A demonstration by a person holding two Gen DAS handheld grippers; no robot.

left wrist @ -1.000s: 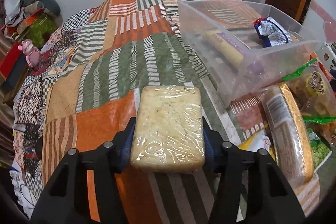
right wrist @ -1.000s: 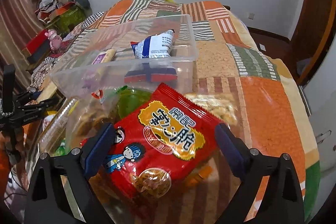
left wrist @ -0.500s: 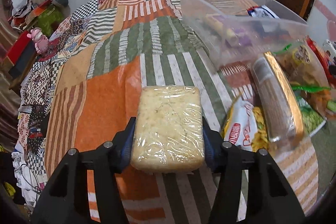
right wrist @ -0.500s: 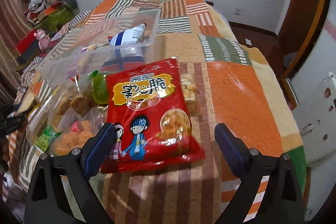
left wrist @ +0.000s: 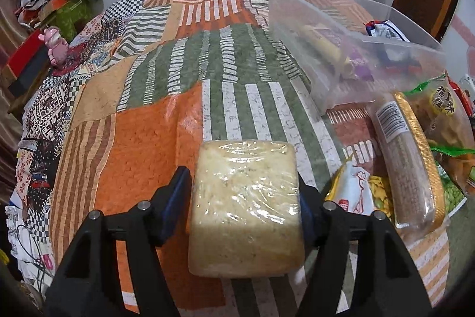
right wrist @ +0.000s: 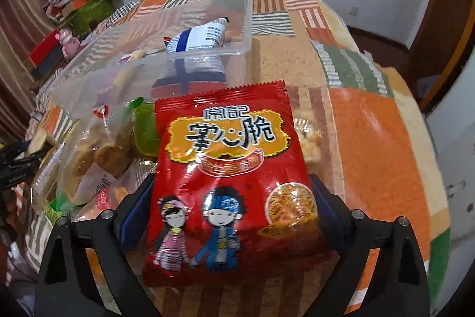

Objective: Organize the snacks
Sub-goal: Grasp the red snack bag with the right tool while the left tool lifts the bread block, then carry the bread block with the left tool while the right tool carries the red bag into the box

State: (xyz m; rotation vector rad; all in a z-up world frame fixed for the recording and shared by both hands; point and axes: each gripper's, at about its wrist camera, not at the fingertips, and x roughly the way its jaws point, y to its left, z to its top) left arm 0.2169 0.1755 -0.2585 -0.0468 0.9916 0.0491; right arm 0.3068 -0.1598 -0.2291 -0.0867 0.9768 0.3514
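My left gripper is opening, and the wrapped noodle block may drop early. My right gripper is closing around the red snack bag, which could slip or get crushed.

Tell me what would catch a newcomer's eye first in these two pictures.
Probably the bright red snack packet, lying on the patchwork bedspread between the fingers of the right gripper, whose jaws are closing. Next, the pale plastic-wrapped block between the fingers of the left gripper, whose jaws are opening. Behind both sits a clear plastic bin already holding some snacks.
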